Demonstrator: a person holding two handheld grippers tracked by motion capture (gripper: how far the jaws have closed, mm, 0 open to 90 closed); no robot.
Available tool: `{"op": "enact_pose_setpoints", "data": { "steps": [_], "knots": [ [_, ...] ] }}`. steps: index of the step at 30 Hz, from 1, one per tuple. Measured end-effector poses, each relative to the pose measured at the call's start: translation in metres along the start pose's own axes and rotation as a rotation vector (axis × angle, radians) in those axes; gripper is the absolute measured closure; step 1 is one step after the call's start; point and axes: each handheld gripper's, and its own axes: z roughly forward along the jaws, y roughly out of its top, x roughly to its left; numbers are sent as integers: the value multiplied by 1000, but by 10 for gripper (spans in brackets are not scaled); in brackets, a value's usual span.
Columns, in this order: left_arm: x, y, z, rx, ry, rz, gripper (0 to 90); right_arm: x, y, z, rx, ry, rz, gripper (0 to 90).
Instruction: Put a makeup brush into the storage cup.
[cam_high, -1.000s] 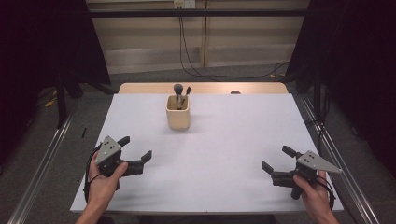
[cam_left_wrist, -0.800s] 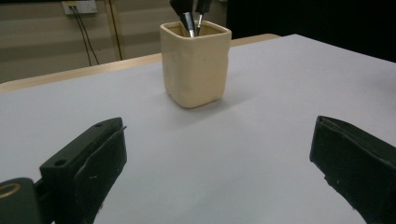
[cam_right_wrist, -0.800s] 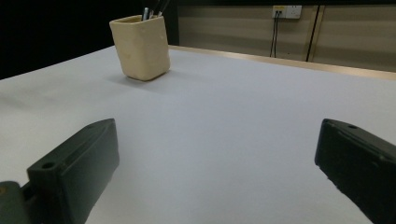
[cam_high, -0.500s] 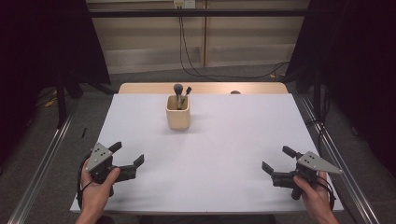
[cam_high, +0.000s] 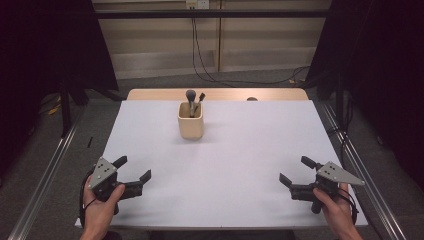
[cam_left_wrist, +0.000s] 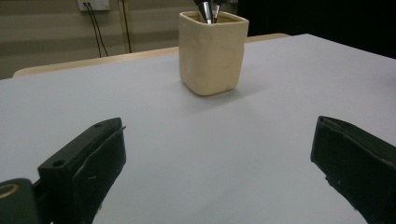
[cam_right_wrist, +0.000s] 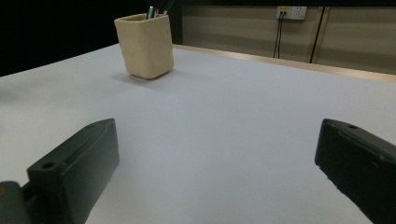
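1. Left gripper (cam_high: 133, 174) sits low at the near-left corner of the white surface (cam_high: 240, 150), held in the person's left hand (cam_high: 100, 202). Fingers (cam_left_wrist: 88, 163) spread wide, nothing between them, just bare surface.
2. Right gripper (cam_high: 295, 172) sits at the near-right corner, held in the right hand (cam_high: 335, 210). Fingers (cam_right_wrist: 79, 163) also wide apart, holding nothing.
3. Both grippers point inward and forward toward the middle of the surface, well apart from each other.
4. Cup (cam_high: 191, 121), cream, squarish, stands upright toward the far middle of the surface, well apart from both grippers.
5. In the left gripper view the cup (cam_left_wrist: 212, 51) shows ahead, about centred between the fingers; in the right gripper view it (cam_right_wrist: 144, 44) is ahead and left.
6. Brushes (cam_high: 192, 100) stand in the cup, handles down, heads sticking out above the rim; one grey round head, one smaller dark one, leaning a bit.
7. Grey three-cornered plate on top of each gripper, cable trailing near the left wrist.
8. Wooden edge (cam_high: 220, 94) of the surface shows beyond the white sheet at the far side.
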Motion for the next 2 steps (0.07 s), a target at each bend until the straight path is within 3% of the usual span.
{"op": "enact_pose_setpoints", "data": {
  "steps": [2],
  "knots": [
    [0, 0, 1, 6, 1, 2, 33, -1, 0, 1, 5, 1, -3, 0]
  ]
}}
